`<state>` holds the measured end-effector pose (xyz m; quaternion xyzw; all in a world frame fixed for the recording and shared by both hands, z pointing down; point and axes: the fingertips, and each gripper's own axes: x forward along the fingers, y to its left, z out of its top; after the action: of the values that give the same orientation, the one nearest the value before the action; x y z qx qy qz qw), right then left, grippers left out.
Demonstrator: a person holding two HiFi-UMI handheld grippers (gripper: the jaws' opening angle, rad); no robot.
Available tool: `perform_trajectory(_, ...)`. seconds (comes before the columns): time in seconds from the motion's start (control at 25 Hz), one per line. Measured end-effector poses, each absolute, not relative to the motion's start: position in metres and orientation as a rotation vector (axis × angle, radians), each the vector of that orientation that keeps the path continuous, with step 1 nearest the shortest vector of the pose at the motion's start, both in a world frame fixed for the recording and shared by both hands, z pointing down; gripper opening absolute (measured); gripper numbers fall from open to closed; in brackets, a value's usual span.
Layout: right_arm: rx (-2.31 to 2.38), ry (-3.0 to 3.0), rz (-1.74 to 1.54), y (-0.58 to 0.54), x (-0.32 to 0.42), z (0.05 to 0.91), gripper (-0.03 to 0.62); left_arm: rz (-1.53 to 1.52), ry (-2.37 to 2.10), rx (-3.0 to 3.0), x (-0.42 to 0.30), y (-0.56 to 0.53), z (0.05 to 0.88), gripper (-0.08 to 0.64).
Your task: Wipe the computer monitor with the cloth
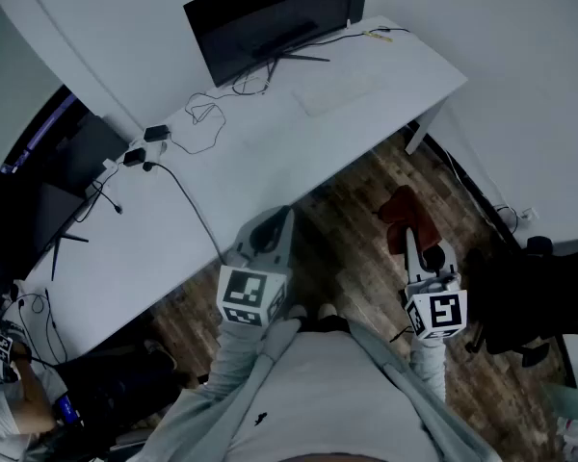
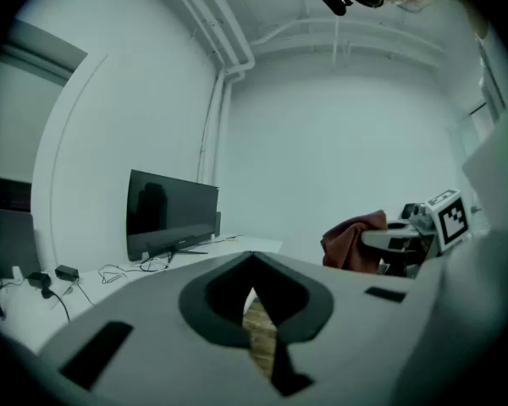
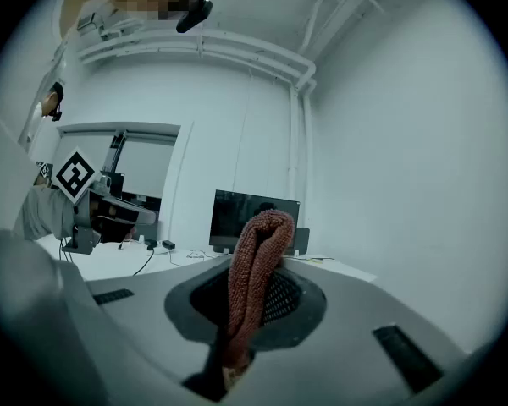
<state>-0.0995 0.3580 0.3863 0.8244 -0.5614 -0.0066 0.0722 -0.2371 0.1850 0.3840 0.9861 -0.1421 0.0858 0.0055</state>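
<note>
The black monitor point(image 1: 270, 17) stands on its stand at the far end of the white desk point(image 1: 299, 133); it also shows in the left gripper view point(image 2: 171, 214) and, partly hidden by the cloth, in the right gripper view point(image 3: 237, 218). A red-brown cloth point(image 1: 409, 215) hangs bunched from my right gripper point(image 1: 407, 234), which is shut on it over the floor, short of the desk. The cloth point(image 3: 254, 286) stands folded between the jaws. My left gripper point(image 1: 281, 212) is shut with nothing in it, near the desk's front edge point(image 2: 252, 265).
Loose cables and a power adapter point(image 1: 154, 135) lie on the desk left of the monitor. A second dark screen point(image 1: 63, 176) sits at the far left. A black chair point(image 1: 530, 296) stands on the wooden floor at right. A person point(image 1: 19, 402) is at lower left.
</note>
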Motion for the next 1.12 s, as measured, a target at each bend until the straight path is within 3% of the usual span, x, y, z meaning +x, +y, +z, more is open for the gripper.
perform_trajectory(0.56,2.619,-1.651,0.118,0.401,-0.051,0.404,0.040,0.302,-0.528,3.093,-0.220,0.205,0.384,0.020)
perform_trajectory(1.12,2.572,-1.705,0.162,0.341,0.011,0.422,0.040,0.322,-0.552,3.062,-0.150,0.154,0.402,0.020)
